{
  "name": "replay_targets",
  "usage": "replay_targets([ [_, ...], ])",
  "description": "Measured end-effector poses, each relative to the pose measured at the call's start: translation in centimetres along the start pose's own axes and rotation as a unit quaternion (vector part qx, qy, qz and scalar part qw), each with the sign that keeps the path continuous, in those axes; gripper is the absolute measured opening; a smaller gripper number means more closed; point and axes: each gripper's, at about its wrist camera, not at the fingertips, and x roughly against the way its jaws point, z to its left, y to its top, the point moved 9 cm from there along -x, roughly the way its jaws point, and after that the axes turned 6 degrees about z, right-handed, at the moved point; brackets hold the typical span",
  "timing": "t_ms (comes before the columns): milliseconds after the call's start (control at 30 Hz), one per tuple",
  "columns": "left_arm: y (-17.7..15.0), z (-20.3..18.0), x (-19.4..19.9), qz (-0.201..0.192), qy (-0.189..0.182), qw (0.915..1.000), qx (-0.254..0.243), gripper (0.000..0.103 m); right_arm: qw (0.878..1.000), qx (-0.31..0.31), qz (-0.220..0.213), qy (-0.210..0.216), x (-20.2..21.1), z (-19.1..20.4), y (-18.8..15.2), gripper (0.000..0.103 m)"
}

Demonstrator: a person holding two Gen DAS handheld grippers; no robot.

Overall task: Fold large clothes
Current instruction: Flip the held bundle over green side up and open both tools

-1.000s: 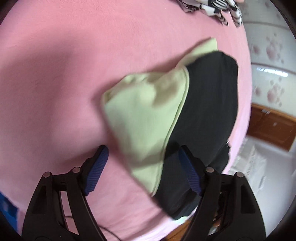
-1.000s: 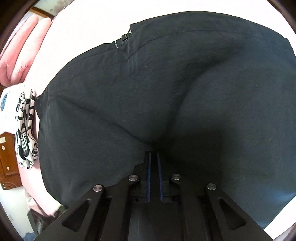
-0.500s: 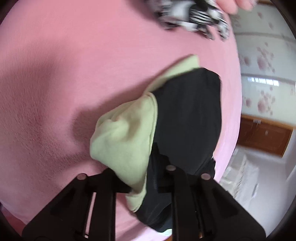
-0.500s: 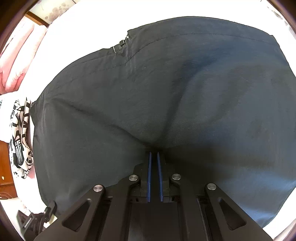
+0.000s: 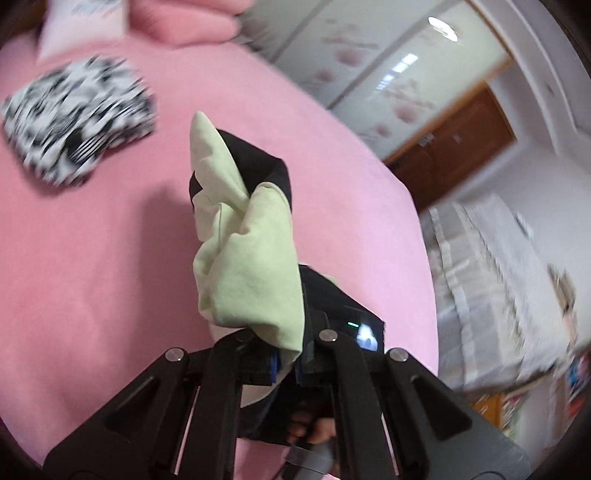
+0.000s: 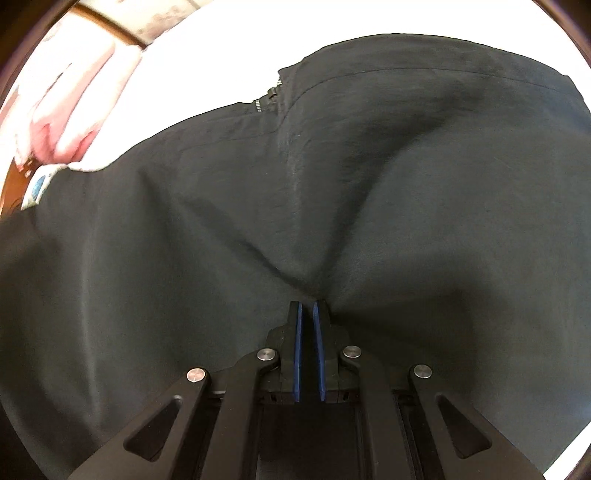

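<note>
A large black garment with a pale green lining [image 5: 251, 266] hangs lifted above the pink bed [image 5: 92, 258]. My left gripper [image 5: 286, 363] is shut on its green-lined edge, and the cloth rises in a twisted fold in front of the jaws. In the right wrist view the same black garment [image 6: 258, 206] fills nearly the whole picture, with a zipper [image 6: 267, 96] near its top. My right gripper [image 6: 308, 306] is shut, pinching a pucker of the black fabric at its tips. The other gripper's body and part of a hand [image 5: 317, 432] show below the hanging cloth.
A folded black-and-white patterned garment [image 5: 74, 122] lies on the bed at the upper left, with pink pillows [image 5: 181, 22] behind it. A wardrobe with flowered doors [image 5: 373, 70] and a wooden door [image 5: 454, 147] stand beyond the bed's right edge.
My left gripper closed on the green-lined edge, then rose and rolled, lifting the cloth off the bed. The right gripper kept its pinch and slid a little across the garment.
</note>
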Motion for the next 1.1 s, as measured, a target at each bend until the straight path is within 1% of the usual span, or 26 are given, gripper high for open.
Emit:
replay_targets([
  [67,-1.2,-4.2,-0.8,-0.003,0.000,0.9993,-0.037,0.003,0.999,0.042,0.000,0.008,-0.4,0.6,0.0,0.007],
  [133,-3.3,-7.5,-1.2,0.003,-0.004,0.9981,-0.062,0.003,0.996,0.085,0.008,0.016,-0.2,0.7,-0.4,0.007],
  [200,-5.5,-10.6,-1.8,0.013,-0.014,0.9969,-0.076,0.003,0.994,0.107,0.016,0.029,-0.1,0.4,-0.6,0.004],
  [267,-7.3,-13.1,-2.5,0.022,-0.017,0.9956,-0.089,0.003,0.991,0.117,0.027,0.055,0.1,-0.1,-1.0,0.003],
  [400,-11.4,-17.7,-4.3,0.049,-0.011,0.9904,-0.129,0.003,0.986,0.110,0.040,0.115,0.4,-1.5,-1.9,0.001],
  [467,-13.4,-19.7,-5.4,0.070,-0.001,0.9857,-0.153,0.003,0.983,0.104,0.049,0.145,0.7,-2.1,-2.4,0.001],
  [533,-14.7,-21.3,-5.4,0.074,0.007,0.9812,-0.178,0.003,0.979,0.089,0.063,0.175,1.0,-3.0,-2.9,0.001],
  [567,-15.4,-22.2,-5.5,0.075,0.015,0.9768,-0.200,0.003,0.977,0.081,0.068,0.183,1.1,-3.4,-3.0,0.001],
  [667,-17.1,-23.6,-5.9,0.090,0.024,0.9691,-0.228,0.003,0.972,0.048,0.082,0.215,1.8,-5.0,-3.5,0.001],
  [700,-17.4,-23.9,-6.1,0.095,0.028,0.9673,-0.234,0.003,0.970,0.037,0.083,0.225,2.2,-5.7,-3.7,0.001],
  [767,-18.4,-24.7,-6.5,0.097,0.037,0.9622,-0.252,0.003,0.970,0.031,0.077,0.230,2.9,-6.8,-3.9,0.001],
  [900,-18.9,-25.6,-7.6,0.099,0.049,0.9524,-0.284,0.003,0.978,0.028,0.069,0.194,4.9,-9.6,-4.0,0.001],
  [933,-19.4,-26.1,-7.9,0.098,0.053,0.9486,-0.296,0.003,0.983,0.035,0.059,0.171,5.8,-10.8,-3.7,0.001],
  [1033,-20.5,-27.0,-9.1,0.106,0.051,0.9405,-0.319,0.003,0.990,0.047,0.040,0.127,7.3,-13.0,-2.9,0.001],
  [1067,-21.3,-27.6,-9.6,0.109,0.051,0.9380,-0.325,0.003,0.994,0.048,0.032,0.089,7.7,-14.1,-2.4,0.003],
  [1100,-21.8,-27.8,-9.9,0.112,0.049,0.9359,-0.330,0.003,0.996,0.049,0.025,0.070,8.0,-14.9,-1.9,0.003],
])
